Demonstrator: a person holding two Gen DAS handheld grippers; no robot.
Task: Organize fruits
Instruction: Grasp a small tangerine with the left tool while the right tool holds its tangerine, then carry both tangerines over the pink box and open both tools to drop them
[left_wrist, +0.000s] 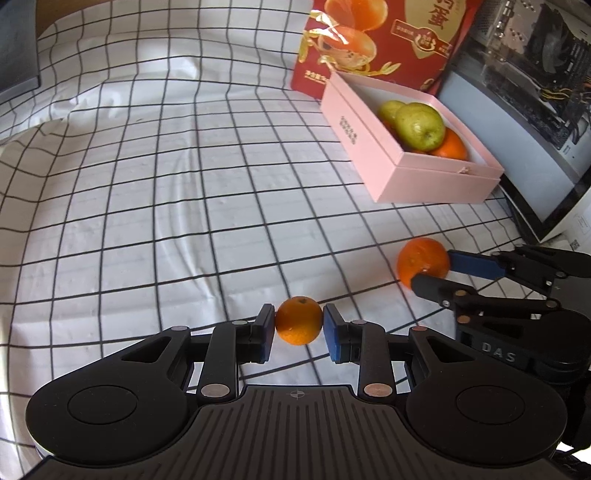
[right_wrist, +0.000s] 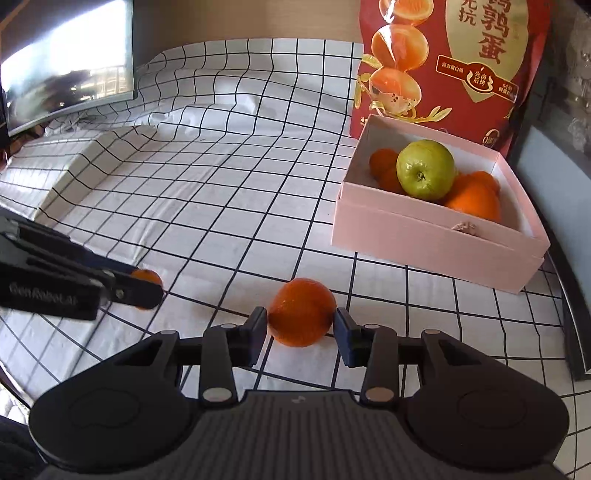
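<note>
step: grasp, 2 fruits at once | left tongs (left_wrist: 299, 320) clenched on small orange (left_wrist: 299, 320), near on counter (left_wrist: 147, 184) | right tongs (right_wrist: 301, 320) clenched on larger orange (right_wrist: 302, 312) | next: lift both, carry to pink box (right_wrist: 424, 236) far right, release beside pear (right_wrist: 425, 169)

Left gripper (left_wrist: 299, 325): matte black linkage, blue pads, copper-toned pivot pins, ribbed housing. Right gripper (right_wrist: 301, 326): same build, lettered "DAS".
</note>
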